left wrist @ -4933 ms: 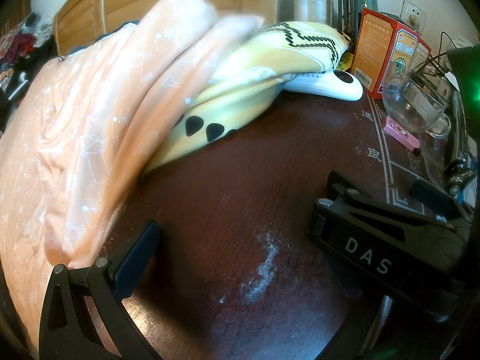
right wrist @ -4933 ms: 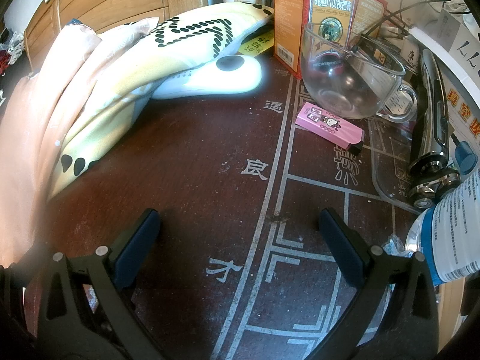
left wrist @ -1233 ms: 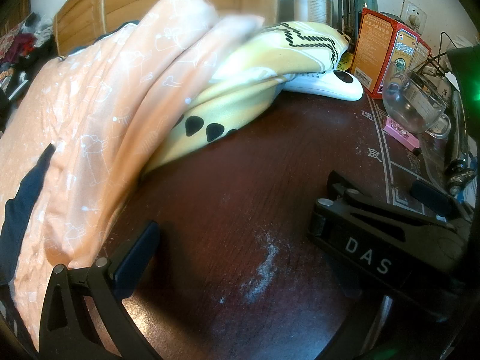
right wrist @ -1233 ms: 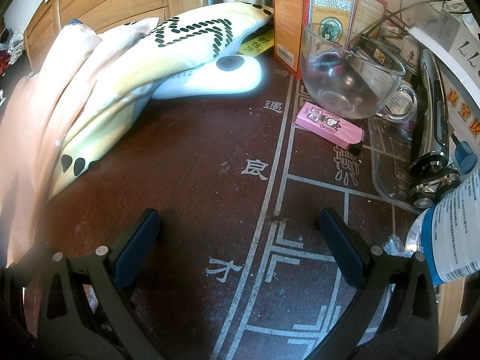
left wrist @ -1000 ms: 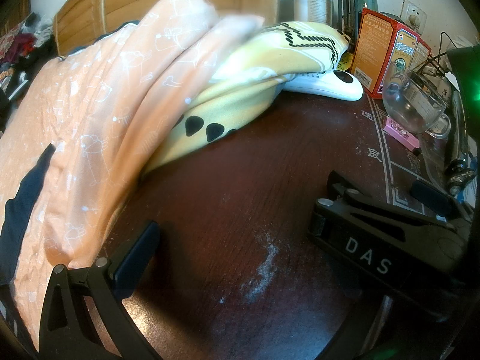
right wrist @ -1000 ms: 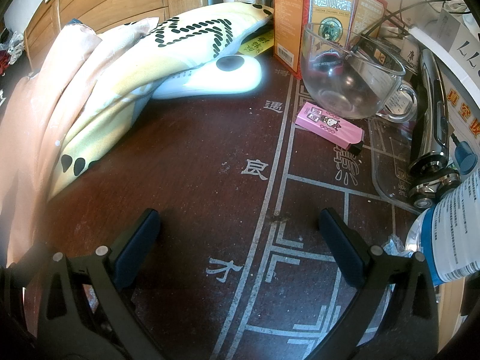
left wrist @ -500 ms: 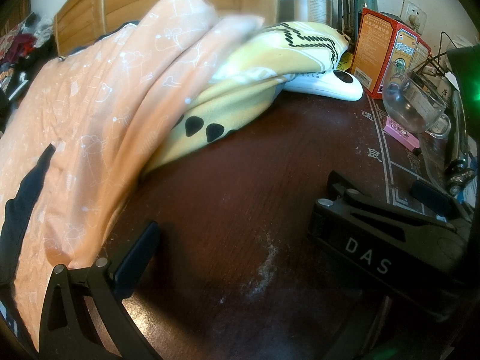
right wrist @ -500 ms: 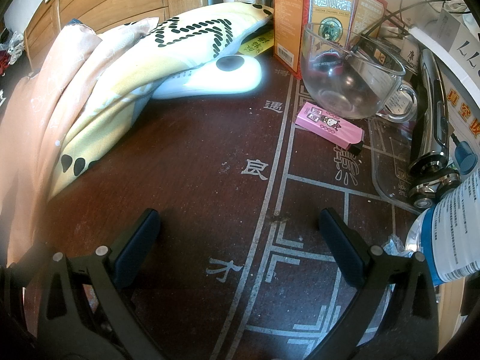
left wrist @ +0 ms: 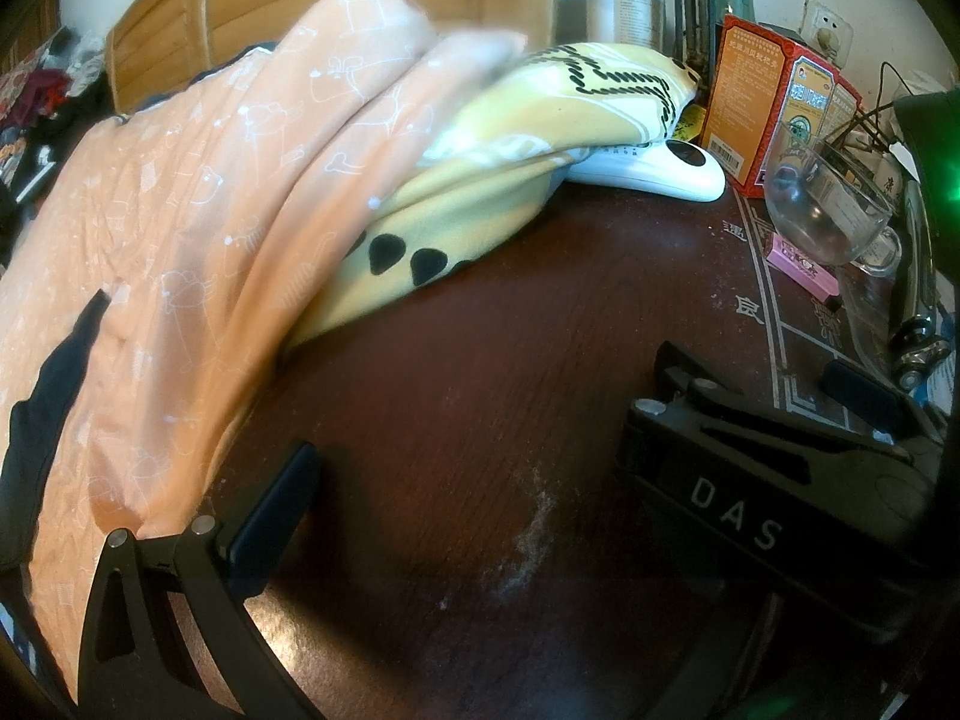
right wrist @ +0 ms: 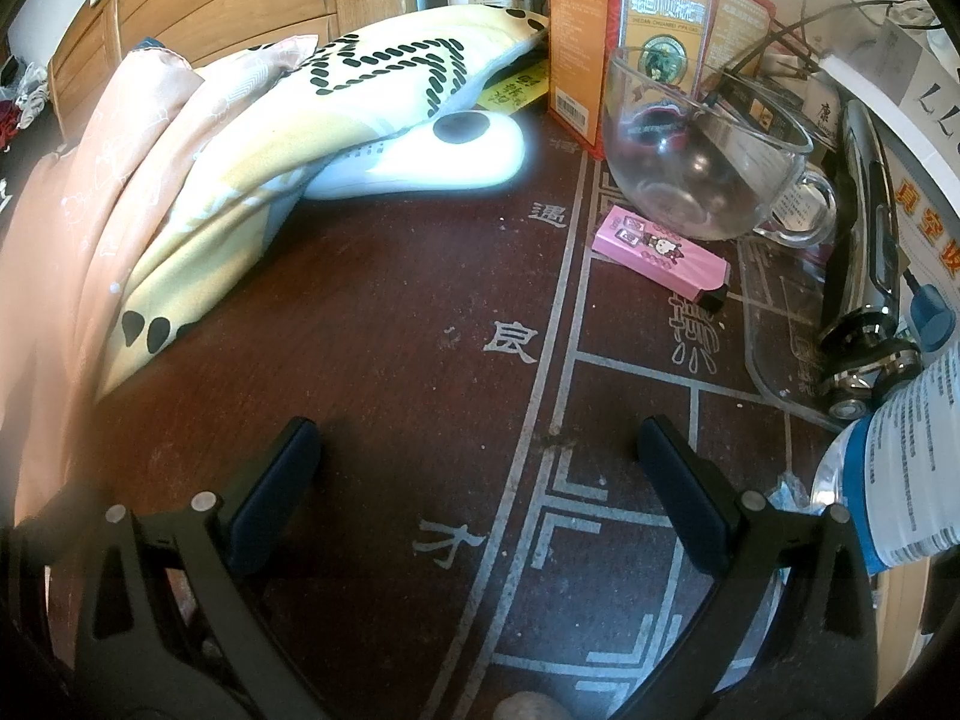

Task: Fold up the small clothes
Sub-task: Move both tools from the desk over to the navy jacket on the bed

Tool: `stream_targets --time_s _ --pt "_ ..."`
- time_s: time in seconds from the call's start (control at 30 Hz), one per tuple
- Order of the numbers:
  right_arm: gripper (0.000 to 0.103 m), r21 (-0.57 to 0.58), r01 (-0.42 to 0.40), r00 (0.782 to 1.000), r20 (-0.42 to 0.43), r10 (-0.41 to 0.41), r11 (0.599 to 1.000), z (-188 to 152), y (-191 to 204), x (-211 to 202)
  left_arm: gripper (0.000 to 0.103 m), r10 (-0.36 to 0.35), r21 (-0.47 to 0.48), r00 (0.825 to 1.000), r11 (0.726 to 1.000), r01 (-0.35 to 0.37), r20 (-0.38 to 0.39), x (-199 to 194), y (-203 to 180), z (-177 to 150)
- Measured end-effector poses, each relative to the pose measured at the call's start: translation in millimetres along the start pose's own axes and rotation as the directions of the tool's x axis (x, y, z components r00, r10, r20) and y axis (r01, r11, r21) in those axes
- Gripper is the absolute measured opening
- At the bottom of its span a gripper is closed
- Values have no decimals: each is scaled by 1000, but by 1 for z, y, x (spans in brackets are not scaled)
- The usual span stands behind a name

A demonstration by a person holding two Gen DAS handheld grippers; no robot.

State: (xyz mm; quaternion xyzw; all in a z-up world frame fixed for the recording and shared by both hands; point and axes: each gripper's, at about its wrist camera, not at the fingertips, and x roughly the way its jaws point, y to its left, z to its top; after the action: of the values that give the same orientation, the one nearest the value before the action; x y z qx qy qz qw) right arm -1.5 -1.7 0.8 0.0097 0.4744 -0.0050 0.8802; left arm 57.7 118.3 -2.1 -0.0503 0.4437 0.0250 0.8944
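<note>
Peach garment [left wrist: 180, 228] – draped over yellow cloth [left wrist: 540, 120]

Garment pile [left wrist: 198, 252] lies left on the table [left wrist: 480, 420], spotted cloth [right wrist: 336, 120] on top, draped over a handset-like device [right wrist: 432, 162] at far centre. Box [right wrist: 630, 24] stands behind it. Glass mug [right wrist: 696, 162] far right, small packet [right wrist: 660, 258] just before it, shaver [right wrist: 864, 276] and bottle [right wrist: 900, 468] at right edge.

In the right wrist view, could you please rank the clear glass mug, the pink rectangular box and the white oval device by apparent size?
1. White oval device and clear glass mug: too alike to rank.
2. Pink rectangular box, clearly smallest.
</note>
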Motion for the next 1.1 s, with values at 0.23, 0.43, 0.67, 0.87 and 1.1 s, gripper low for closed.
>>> stream_targets --time_s 0.23,0.43,0.67,0.87,1.1 --pt "103 -16 -184 975 123 184 983 -2 3 -49 103 -155 142 977 974 176 -147 -32 25 -30" --pt "103 -247 -248 890 323 321 937 -4 53 -181 103 -108 -39 991 993 111 77 -165 132 -71" --pt "103 -477 -411 550 550 628 777 -22 96 -343 103 253 -167 802 967 -192 541 -440 206 -91" --pt "103 -651 -458 386 468 795 605 -63 134 -364 103 356 -363 498 928 -87 791 -567 265 -206" --pt "103 -740 -443 447 308 840 507 -101 192 -337 103 448 -508 560 859 -54 697 -592 303 -327"
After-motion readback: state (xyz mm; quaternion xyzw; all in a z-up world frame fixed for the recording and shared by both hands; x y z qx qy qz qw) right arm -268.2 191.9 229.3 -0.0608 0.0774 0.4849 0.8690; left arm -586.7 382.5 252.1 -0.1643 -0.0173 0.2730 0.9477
